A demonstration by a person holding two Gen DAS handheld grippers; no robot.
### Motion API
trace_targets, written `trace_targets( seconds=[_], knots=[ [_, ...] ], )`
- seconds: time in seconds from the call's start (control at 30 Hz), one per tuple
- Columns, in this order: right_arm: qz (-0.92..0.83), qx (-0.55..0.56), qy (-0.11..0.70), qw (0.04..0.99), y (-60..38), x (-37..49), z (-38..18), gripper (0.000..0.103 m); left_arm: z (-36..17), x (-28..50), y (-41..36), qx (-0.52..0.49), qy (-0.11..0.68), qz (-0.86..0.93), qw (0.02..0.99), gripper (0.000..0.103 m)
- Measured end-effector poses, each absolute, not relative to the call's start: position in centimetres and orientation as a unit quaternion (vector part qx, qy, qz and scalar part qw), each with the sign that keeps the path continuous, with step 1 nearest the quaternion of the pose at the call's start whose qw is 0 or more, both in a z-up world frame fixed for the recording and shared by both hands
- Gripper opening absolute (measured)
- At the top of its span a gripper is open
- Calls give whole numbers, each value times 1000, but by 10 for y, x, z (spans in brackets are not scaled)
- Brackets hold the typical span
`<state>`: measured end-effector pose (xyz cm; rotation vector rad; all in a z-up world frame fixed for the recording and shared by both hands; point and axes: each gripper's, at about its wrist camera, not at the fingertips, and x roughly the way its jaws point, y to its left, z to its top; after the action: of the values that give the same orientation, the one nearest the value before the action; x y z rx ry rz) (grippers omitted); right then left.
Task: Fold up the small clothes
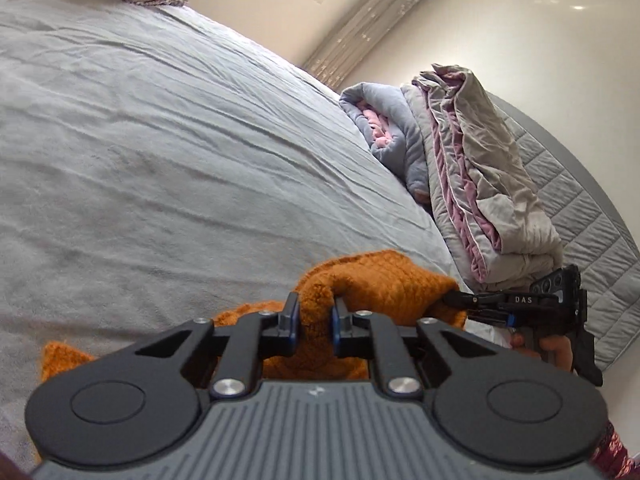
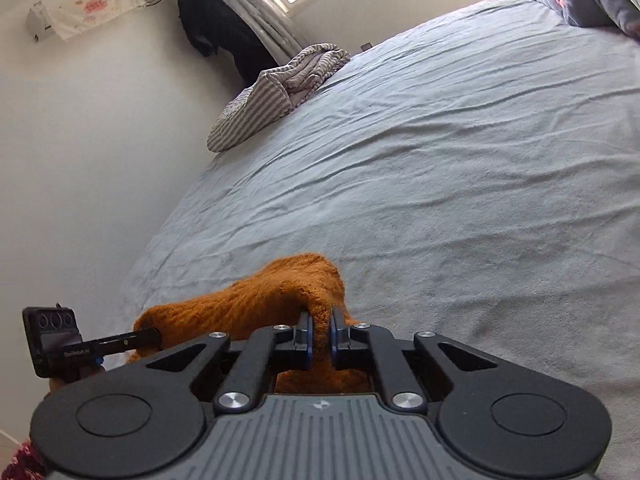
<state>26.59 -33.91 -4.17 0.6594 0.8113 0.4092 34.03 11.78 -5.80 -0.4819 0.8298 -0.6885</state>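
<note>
bed grey wrinkled sheet | far corner: striped cloth | opposite edge: folded grey-pink quilts | near edge: orange knit garment

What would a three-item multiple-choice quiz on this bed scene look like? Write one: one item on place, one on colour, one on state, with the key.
1. Where does the striped bedding lie?
A. at the bed's far edge by the wall
B. under the garment
C. on the floor

2. What colour is the knit garment?
A. blue
B. orange
C. white

3. What state is the left claw in?
A. open and empty
B. out of view
C. shut on the knit garment

Key: 1 A, it sits at the far edge of the grey sheet beside the wall. 2 B, the knit is orange in both views. 3 C, fabric is pinched between its fingers; the right claw grips likewise.
</note>
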Motion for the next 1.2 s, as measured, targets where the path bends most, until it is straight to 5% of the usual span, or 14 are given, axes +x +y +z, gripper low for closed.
trace_targets(
  seconds=[0.2, 0.23, 0.37, 0.47, 0.63, 0.93, 1.0, 1.07, 1.2],
  knots=[
    [157, 299, 415, 845, -322, 284, -63, 9, -73, 355, 94, -204, 407, -297, 839, 12],
    [158, 265, 411, 858, -313, 284, -58, 13, -69, 351, 91, -190, 402, -304, 843, 12],
    [180, 112, 368, 905, -278, 278, -33, 62, -54, 335, 89, -154, 372, -313, 860, 12],
    [221, -5, 335, 916, -256, 277, -17, 77, -49, 326, 92, -147, 353, -316, 868, 12],
    [312, -156, 326, 879, -213, 290, -5, 87, -45, 317, 95, -150, 327, -321, 876, 12],
    [338, -254, 421, 803, -189, 335, -34, 81, -46, 309, 103, -165, 304, -331, 878, 12],
    [367, -220, 460, 778, -198, 340, -39, 52, -47, 310, 105, -170, 306, -330, 877, 12],
    [394, -164, 486, 762, -208, 345, -37, 12, -48, 312, 107, -180, 309, -328, 874, 12],
    [431, -55, 523, 733, -235, 353, -36, 12, -56, 322, 109, -192, 329, -308, 872, 12]
  ],
)
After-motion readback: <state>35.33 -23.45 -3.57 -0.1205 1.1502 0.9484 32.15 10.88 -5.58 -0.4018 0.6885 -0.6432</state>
